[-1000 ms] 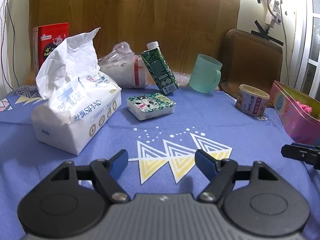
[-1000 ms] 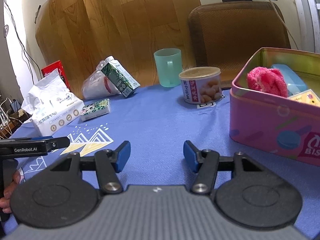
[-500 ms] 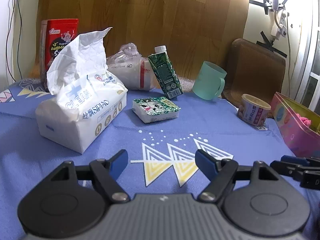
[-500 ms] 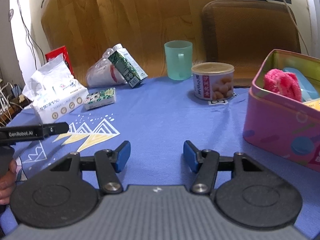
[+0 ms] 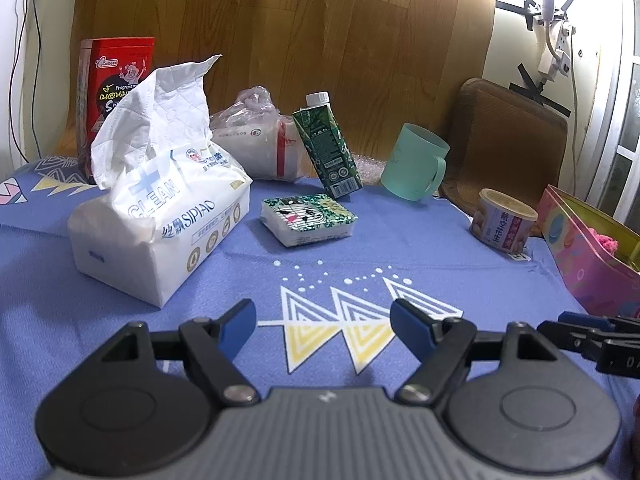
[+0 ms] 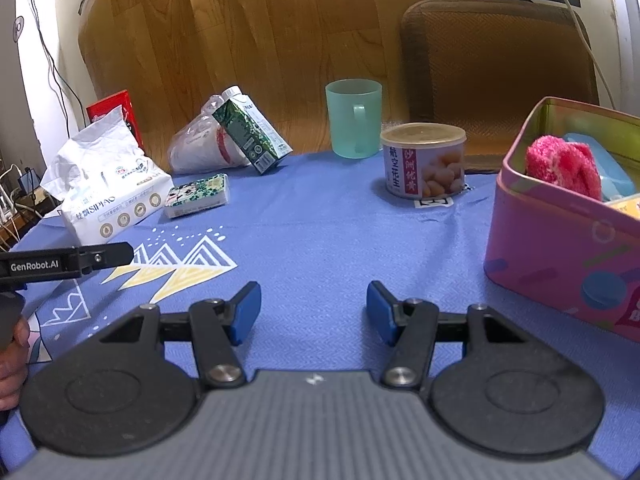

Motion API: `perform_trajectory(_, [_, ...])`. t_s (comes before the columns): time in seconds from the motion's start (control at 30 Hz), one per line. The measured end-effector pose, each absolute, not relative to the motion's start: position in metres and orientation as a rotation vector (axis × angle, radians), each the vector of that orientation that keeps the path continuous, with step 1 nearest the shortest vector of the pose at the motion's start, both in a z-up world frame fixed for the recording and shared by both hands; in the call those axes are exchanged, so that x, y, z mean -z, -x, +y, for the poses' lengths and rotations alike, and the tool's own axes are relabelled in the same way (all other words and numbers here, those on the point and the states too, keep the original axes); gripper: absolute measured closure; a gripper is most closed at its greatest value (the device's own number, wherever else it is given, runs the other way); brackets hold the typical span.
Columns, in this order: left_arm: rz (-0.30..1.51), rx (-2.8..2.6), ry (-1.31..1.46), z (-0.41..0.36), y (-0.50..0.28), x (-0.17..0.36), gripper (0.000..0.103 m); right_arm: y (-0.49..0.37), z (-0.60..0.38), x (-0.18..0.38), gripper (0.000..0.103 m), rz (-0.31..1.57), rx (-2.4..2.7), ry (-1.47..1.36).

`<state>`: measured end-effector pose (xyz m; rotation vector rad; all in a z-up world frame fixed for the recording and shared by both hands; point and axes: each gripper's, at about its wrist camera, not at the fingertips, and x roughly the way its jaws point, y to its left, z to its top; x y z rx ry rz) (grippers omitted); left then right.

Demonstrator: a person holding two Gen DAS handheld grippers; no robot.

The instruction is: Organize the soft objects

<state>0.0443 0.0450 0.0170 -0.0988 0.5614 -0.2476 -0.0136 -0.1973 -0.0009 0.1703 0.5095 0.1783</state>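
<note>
Both grippers hang above the blue cloth (image 6: 320, 216) with jaws parted and nothing between them: left gripper (image 5: 323, 322), right gripper (image 6: 314, 312). Right of the right gripper's fingers, the open pink tin (image 6: 560, 256) holds a pink fluffy item (image 6: 562, 166) and a pale blue item (image 6: 600, 156). Ahead-left of the left gripper's fingers lie the tissue pack (image 5: 160, 216) and small tissue packet (image 5: 306, 218); the green mug (image 6: 354, 124) stands empty.

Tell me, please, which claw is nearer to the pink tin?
Right. The right claw hovers just beside the pink tin; the left claw sits farther off, by the tissue pack.
</note>
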Motion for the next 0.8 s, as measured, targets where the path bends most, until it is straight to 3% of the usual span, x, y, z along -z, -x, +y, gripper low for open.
perform_trajectory(0.37, [0.532,0.168,0.206,0.065,-0.042,-0.019,0.026,-0.022,-0.181,-0.02,0.042,0.501,-0.254,-0.155])
perform_trajectory(0.43, [0.524,0.132,0.244,0.073,-0.043,-0.02,0.016,-0.039,-0.163,-0.027,0.042,0.491,-0.301,-0.116])
perform_trajectory(0.5, [0.517,0.113,0.282,0.08,-0.044,-0.02,0.014,-0.057,-0.144,-0.031,0.033,0.48,-0.354,-0.076])
perform_trajectory(0.63, [0.516,0.118,0.294,0.083,-0.047,-0.02,0.014,-0.102,-0.108,-0.033,0.027,0.494,-0.433,-0.033])
perform_trajectory(0.77, [0.511,0.123,0.283,0.081,-0.045,-0.02,0.014,-0.143,-0.081,-0.029,0.011,0.537,-0.475,-0.001])
perform_trajectory(0.8, [0.511,0.127,0.284,0.081,-0.045,-0.019,0.014,-0.153,-0.074,-0.026,0.011,0.551,-0.471,0.015])
